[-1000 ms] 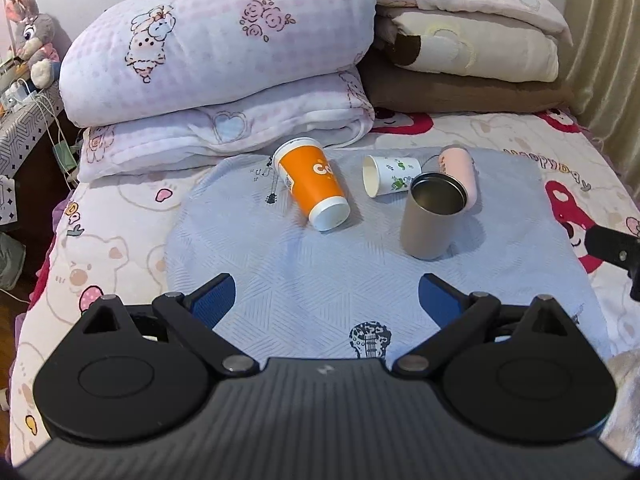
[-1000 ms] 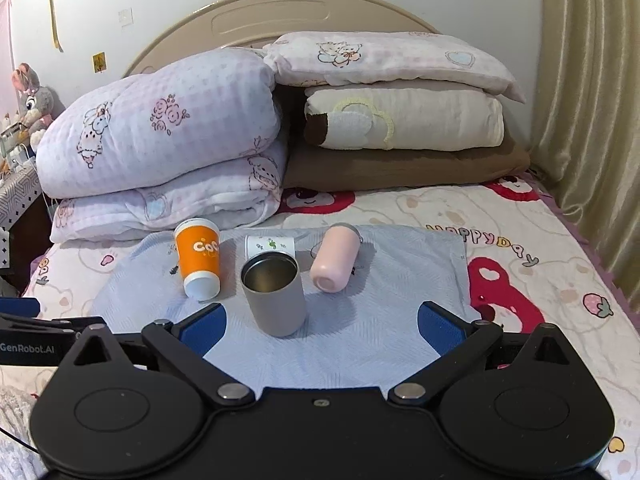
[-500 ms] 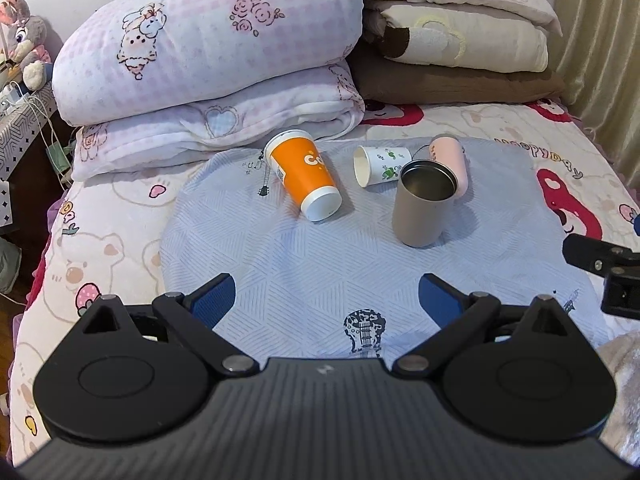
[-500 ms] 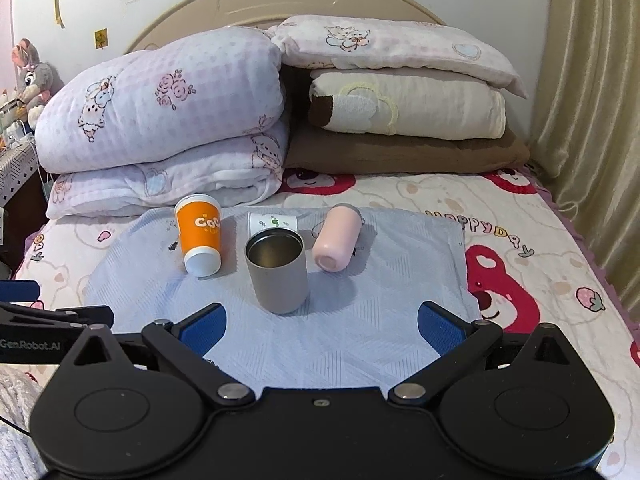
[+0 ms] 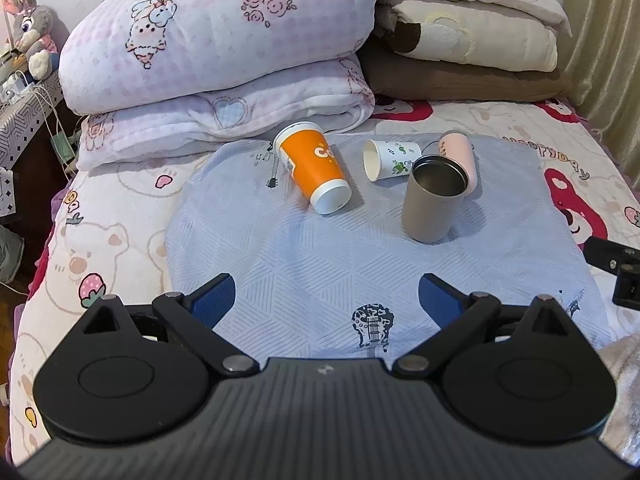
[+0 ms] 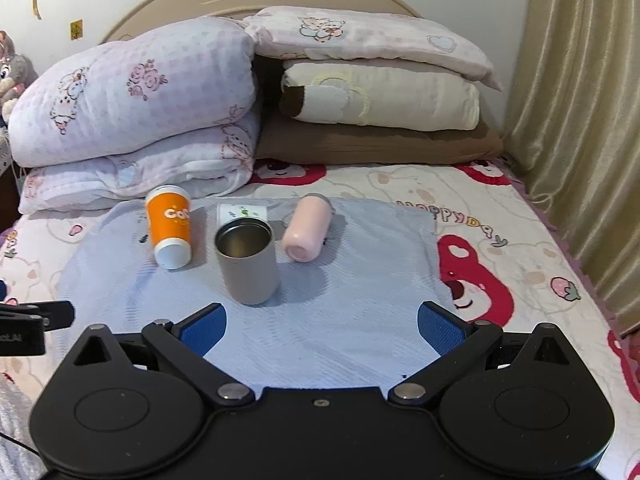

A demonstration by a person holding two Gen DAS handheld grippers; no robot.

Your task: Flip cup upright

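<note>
On a light blue cloth (image 5: 304, 264) on the bed lie an orange paper cup (image 5: 314, 166) on its side, a small white cup with green print (image 5: 390, 159) on its side, and a pink cup (image 5: 460, 152) on its side. A grey metal cup (image 5: 434, 198) stands upright, mouth up. They also show in the right wrist view: the orange cup (image 6: 169, 226), the white cup (image 6: 242, 213), the pink cup (image 6: 307, 232), the grey cup (image 6: 247, 266). My left gripper (image 5: 326, 300) is open and empty, short of the cups. My right gripper (image 6: 322, 326) is open and empty, near the grey cup.
Stacked pillows and folded quilts (image 6: 132, 120) lie behind the cups against the headboard. A curtain (image 6: 580, 120) hangs at the right. A bedside stand with a plush toy (image 5: 32, 36) and cables is at the left. The bedsheet (image 6: 500, 248) surrounds the cloth.
Both grippers have drawn back a little from the cups and stayed open. The cups have not moved.
</note>
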